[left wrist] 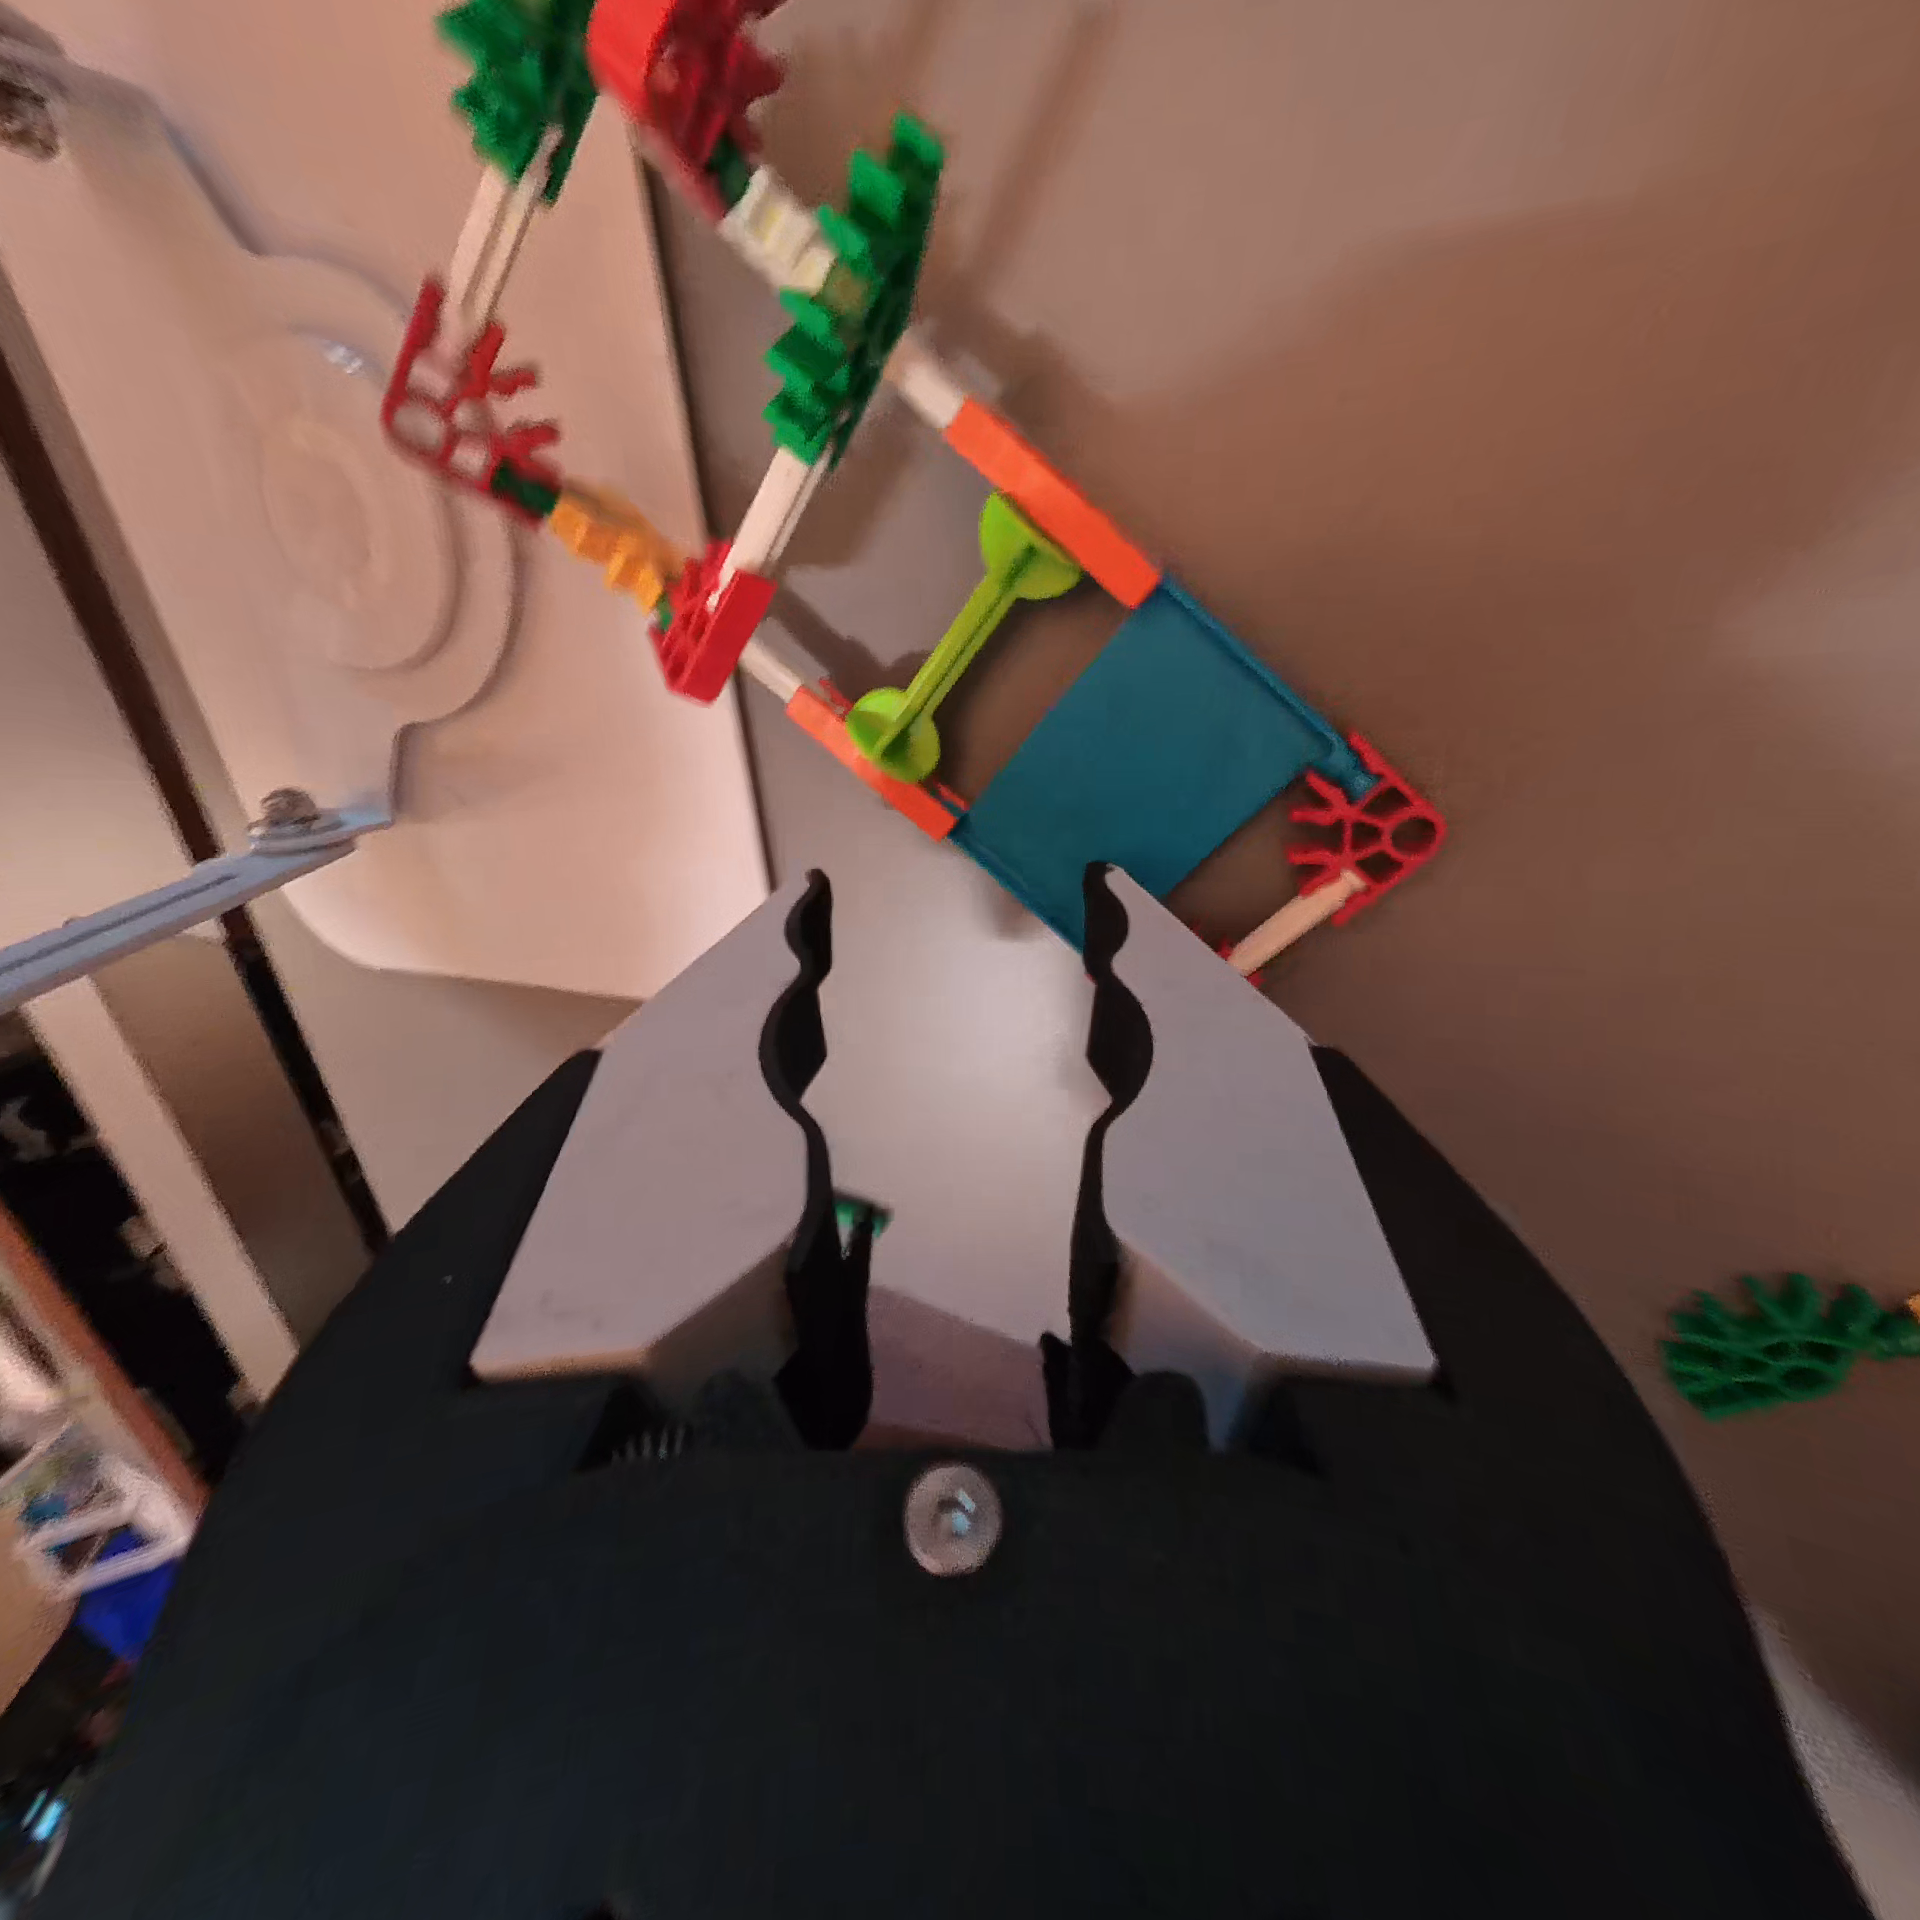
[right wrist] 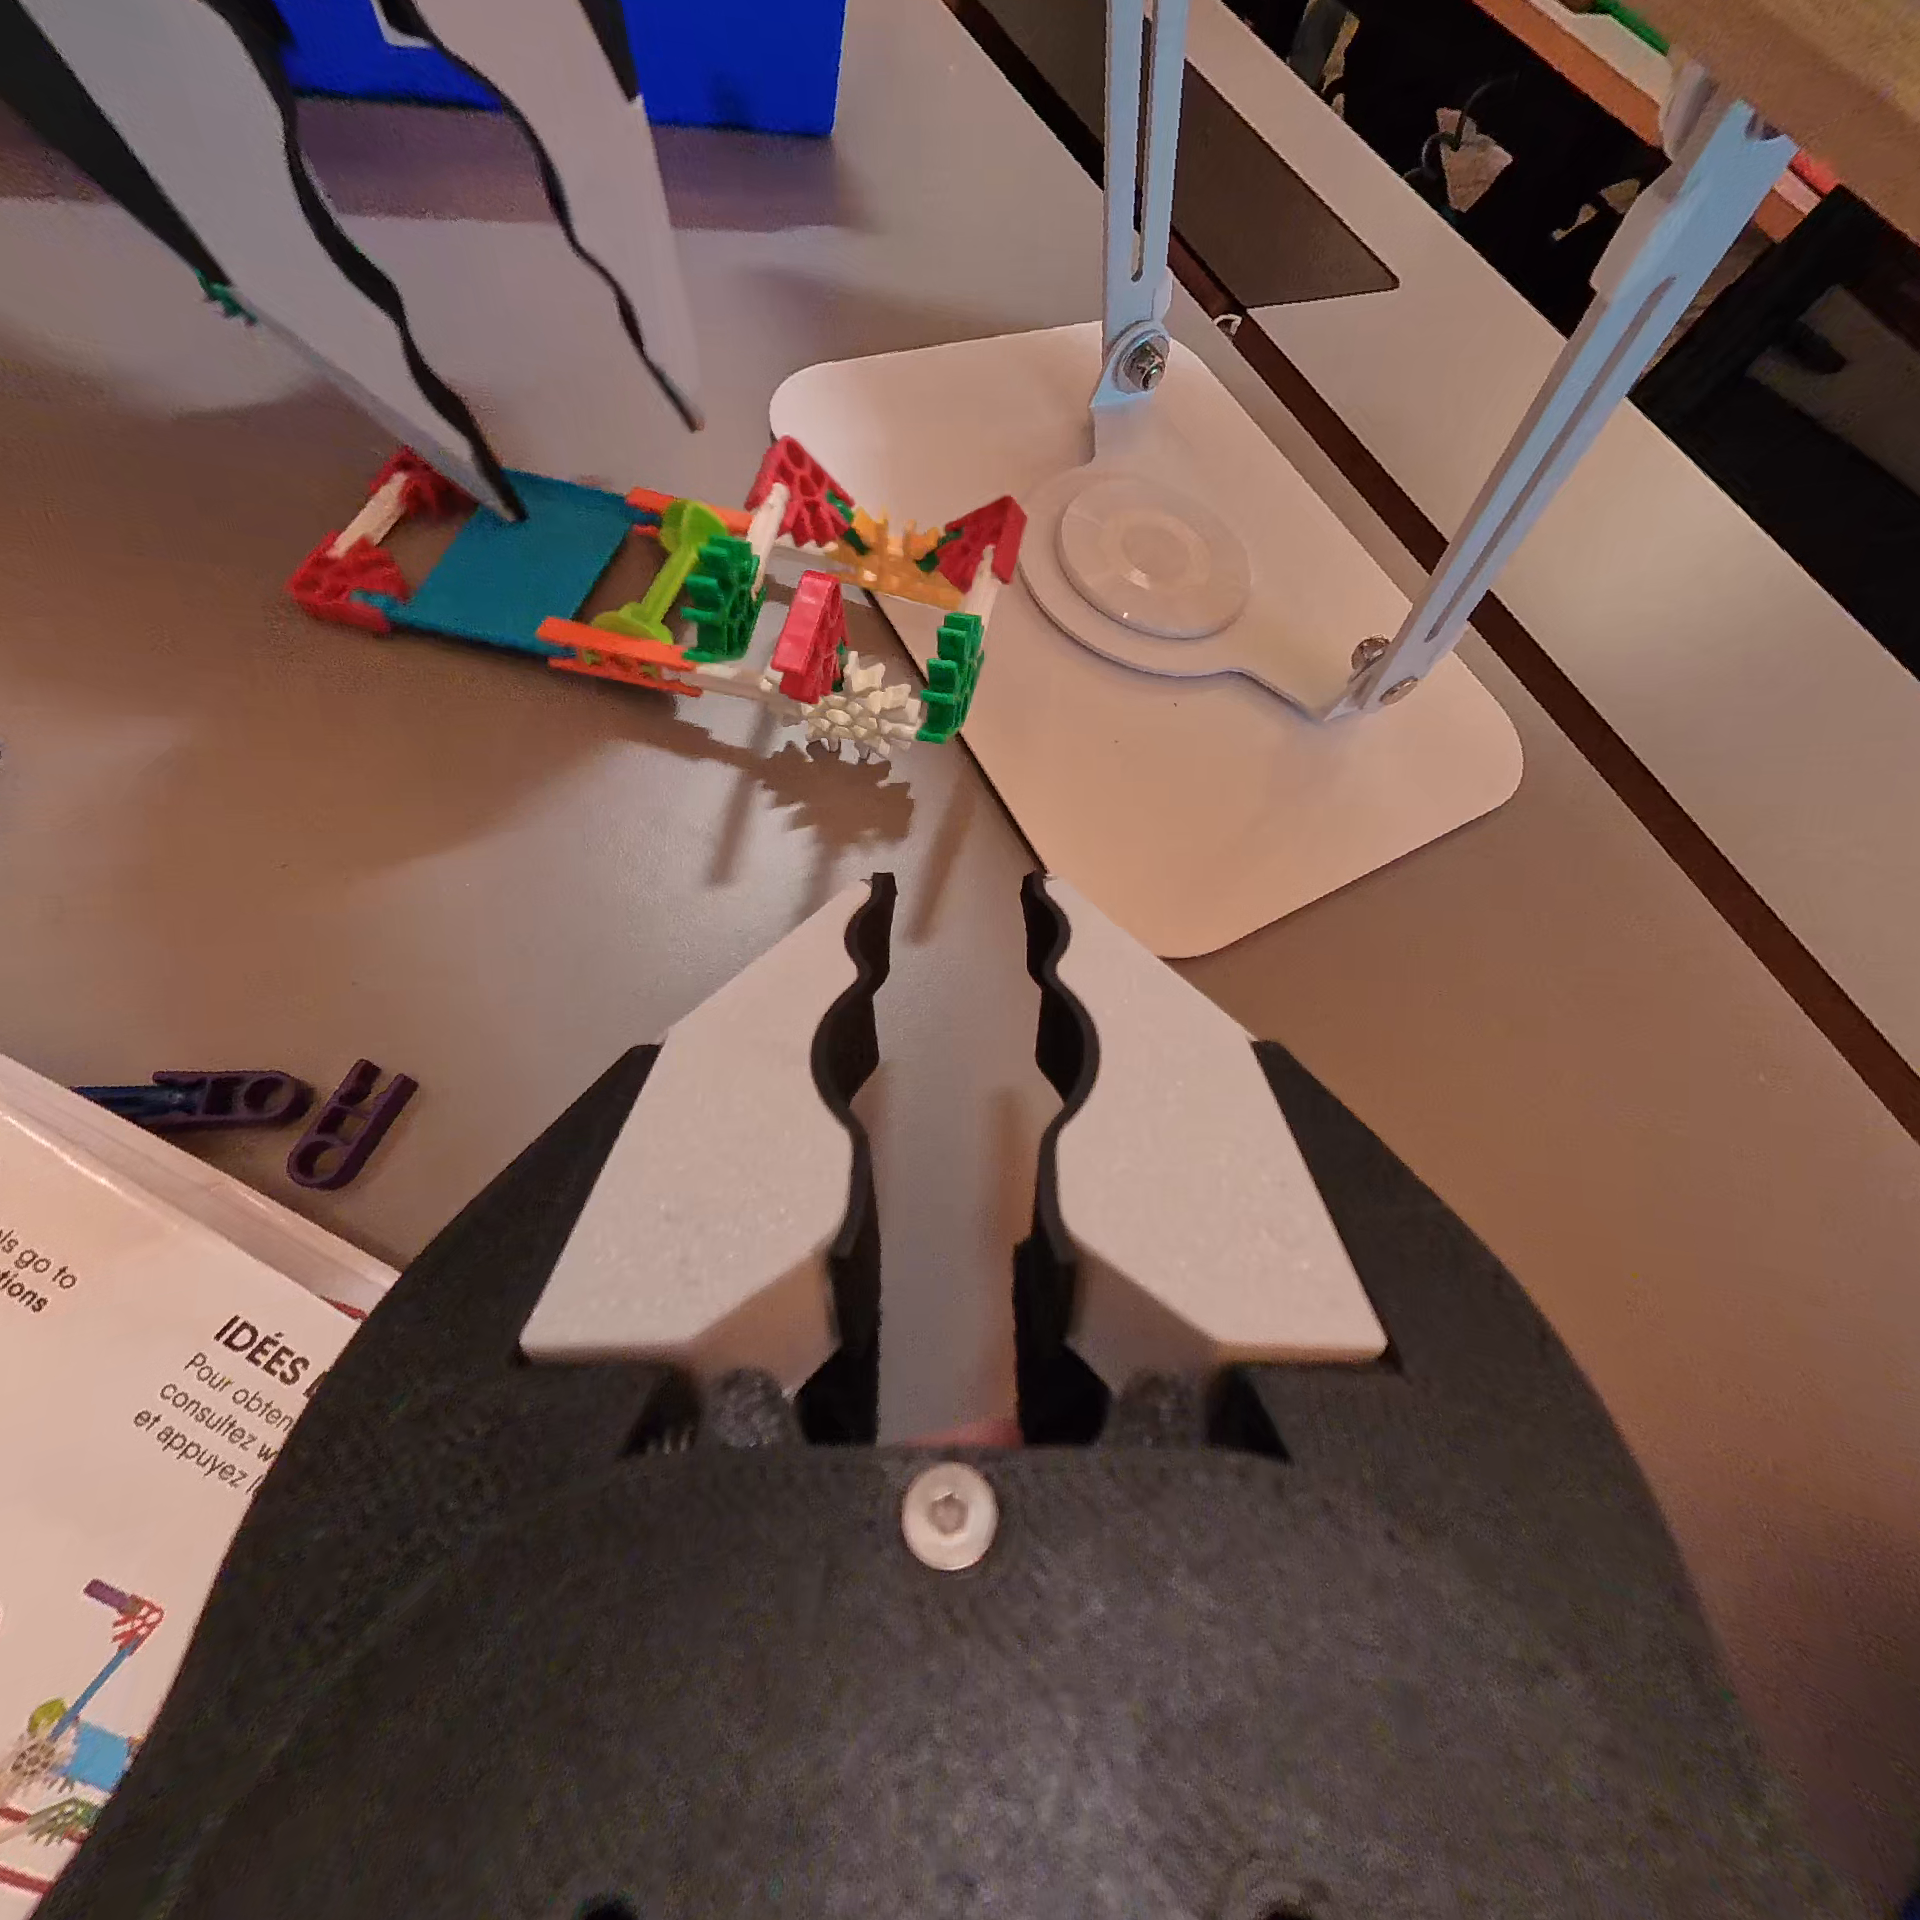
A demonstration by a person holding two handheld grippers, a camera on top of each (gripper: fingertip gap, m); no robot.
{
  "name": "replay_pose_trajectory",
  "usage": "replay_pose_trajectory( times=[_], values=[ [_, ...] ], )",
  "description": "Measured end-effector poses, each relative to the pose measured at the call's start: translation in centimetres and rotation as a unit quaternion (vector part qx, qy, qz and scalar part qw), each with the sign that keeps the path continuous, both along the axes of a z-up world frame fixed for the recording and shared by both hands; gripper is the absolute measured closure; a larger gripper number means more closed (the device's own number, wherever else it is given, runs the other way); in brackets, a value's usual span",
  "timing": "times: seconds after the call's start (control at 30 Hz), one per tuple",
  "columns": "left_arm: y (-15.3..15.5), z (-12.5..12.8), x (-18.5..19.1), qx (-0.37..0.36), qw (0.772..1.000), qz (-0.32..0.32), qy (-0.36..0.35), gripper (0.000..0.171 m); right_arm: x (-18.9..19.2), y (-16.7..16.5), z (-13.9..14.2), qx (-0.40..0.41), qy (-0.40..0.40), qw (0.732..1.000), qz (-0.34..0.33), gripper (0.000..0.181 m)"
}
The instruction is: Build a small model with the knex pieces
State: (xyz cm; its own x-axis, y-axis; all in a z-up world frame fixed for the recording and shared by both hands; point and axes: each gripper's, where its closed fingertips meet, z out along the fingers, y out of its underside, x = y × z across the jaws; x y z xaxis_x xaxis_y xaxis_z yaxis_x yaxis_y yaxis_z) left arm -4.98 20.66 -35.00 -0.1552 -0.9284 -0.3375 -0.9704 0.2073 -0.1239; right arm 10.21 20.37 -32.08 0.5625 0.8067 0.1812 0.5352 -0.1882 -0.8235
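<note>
A toy model of plastic rods and connectors (right wrist: 665, 592) lies on the grey table. It has a teal panel (left wrist: 1143, 758), a lime spool rod (left wrist: 956, 634), and red, green, orange and white connectors. My left gripper (left wrist: 958, 894) is open and empty, right at the panel's near edge. In the right wrist view the left gripper (right wrist: 601, 468) comes down from the top left, with one fingertip (right wrist: 507, 507) on or just over the teal panel (right wrist: 509, 571). My right gripper (right wrist: 958, 894) is open and empty, a short way in front of the model's white connector (right wrist: 862, 712).
A white stand base (right wrist: 1195, 675) with two metal struts lies just right of the model, and its corner touches it. Two purple clips (right wrist: 343, 1122) and a printed booklet (right wrist: 156, 1351) lie at the left. A loose green connector (left wrist: 1766, 1345) lies on the table. A blue box (right wrist: 727, 62) stands at the back. About 15 centimeters separates my left fingertips from my right. The loose green connector (left wrist: 1766, 1345) is about 15 centimeters from my left fingertips and 25 centimeters from my right.
</note>
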Motion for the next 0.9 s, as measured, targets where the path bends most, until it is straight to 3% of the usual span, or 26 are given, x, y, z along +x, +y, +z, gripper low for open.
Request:
replay_pose_trajectory(
  times=[0.13,0.47,0.9],
  values=[
    [3.0,0.5,-1.5,0.075,0.996,0.037,0.031,0.123,0.0,0.0,-0.1,0.001,-0.003,1.0,0.0,0.158],
    [0.1,4.2,4.6,0.072,0.99,-0.041,-0.111,0.118,-0.1,-0.1,-0.2,0.0,-0.005,1.0,0.001,0.158],
    [0.2,2.7,6.2,0.087,0.988,-0.063,-0.114,0.119,0.1,0.0,-0.5,0.005,-0.012,1.0,0.001,0.158]
  ],
)
